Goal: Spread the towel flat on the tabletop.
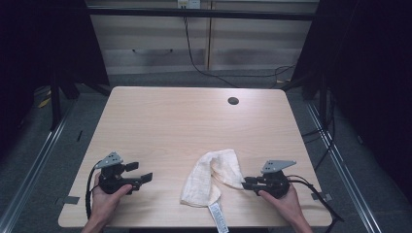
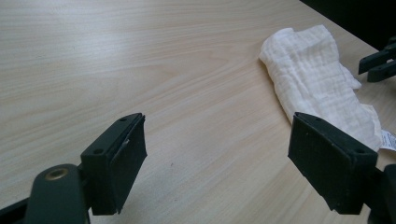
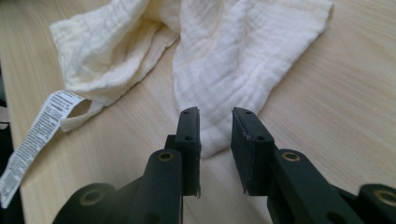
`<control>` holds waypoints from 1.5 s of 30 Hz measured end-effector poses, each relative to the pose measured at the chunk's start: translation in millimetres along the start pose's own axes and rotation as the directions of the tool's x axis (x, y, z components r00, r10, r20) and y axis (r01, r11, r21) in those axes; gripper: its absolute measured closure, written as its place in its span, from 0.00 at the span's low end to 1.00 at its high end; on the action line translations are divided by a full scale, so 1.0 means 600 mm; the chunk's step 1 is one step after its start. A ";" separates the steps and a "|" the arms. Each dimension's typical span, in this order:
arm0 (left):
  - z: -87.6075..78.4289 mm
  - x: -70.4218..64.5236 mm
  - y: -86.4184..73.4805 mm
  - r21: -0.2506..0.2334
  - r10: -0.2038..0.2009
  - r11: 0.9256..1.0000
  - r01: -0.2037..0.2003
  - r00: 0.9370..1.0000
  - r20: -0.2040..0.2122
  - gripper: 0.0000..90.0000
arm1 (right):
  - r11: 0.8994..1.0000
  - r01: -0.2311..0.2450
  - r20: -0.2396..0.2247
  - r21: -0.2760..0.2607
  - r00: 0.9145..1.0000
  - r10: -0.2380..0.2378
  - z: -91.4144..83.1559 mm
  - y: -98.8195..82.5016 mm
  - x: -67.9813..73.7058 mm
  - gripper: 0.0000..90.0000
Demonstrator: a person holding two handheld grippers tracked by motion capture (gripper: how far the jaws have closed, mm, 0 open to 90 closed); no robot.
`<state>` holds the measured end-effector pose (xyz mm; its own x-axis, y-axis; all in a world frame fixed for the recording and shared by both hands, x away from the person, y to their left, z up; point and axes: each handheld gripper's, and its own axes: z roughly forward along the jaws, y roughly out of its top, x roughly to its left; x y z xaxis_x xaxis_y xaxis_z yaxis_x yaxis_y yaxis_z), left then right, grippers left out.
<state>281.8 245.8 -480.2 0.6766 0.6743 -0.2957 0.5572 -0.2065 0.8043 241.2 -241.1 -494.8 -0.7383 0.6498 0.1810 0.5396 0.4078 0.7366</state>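
A crumpled white cloth [image 1: 211, 177] lies on the wooden table [image 1: 184, 116] near its front edge, a printed label [image 1: 217, 217] trailing from its near end. My right gripper [image 1: 248, 183] sits at the cloth's right corner. In the right gripper view its jaws [image 3: 215, 114] stand narrowly apart, with the pointed corner of the cloth [image 3: 224, 56] lying flat between them and no pinch showing. My left gripper [image 1: 138, 172] rests at the front left, open and empty, well clear of the cloth [image 2: 317, 74]. In the left gripper view its jaws [image 2: 217, 128] stand wide over bare wood.
A round cable hole [image 1: 233, 101] sits near the table's far edge. Cabinets and a hanging cable [image 1: 194, 58] stand behind the table. The label [image 3: 37, 135] reaches the front edge. The right gripper [image 2: 378, 63] shows beyond the cloth in the left gripper view.
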 end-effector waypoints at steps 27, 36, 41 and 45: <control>0.001 0.001 0.000 0.004 -0.006 1.000 0.006 1.000 0.005 0.21 | 0.999 0.023 0.014 -0.042 1.000 -0.023 0.006 0.019 -0.004 0.99; 0.001 0.000 0.000 0.003 -0.008 1.000 0.008 1.000 0.007 0.21 | 0.981 -0.015 0.010 -0.195 1.000 0.017 -0.064 0.086 -0.016 0.99; 0.000 0.001 0.000 0.003 -0.011 1.000 0.011 1.000 0.010 0.21 | 0.970 0.014 0.037 -0.242 0.999 -0.005 -0.110 0.133 -0.013 1.00; 0.000 0.000 0.000 0.005 -0.008 1.000 0.008 1.000 0.013 0.21 | 0.961 0.049 0.069 -0.273 0.997 -0.031 -0.148 0.174 -0.009 1.00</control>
<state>282.1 245.7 -480.4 0.6783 0.6667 -0.3090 0.5649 -0.2042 0.7995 265.8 -258.8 -361.0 -0.7246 0.6799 0.1127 0.3722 0.2485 0.8942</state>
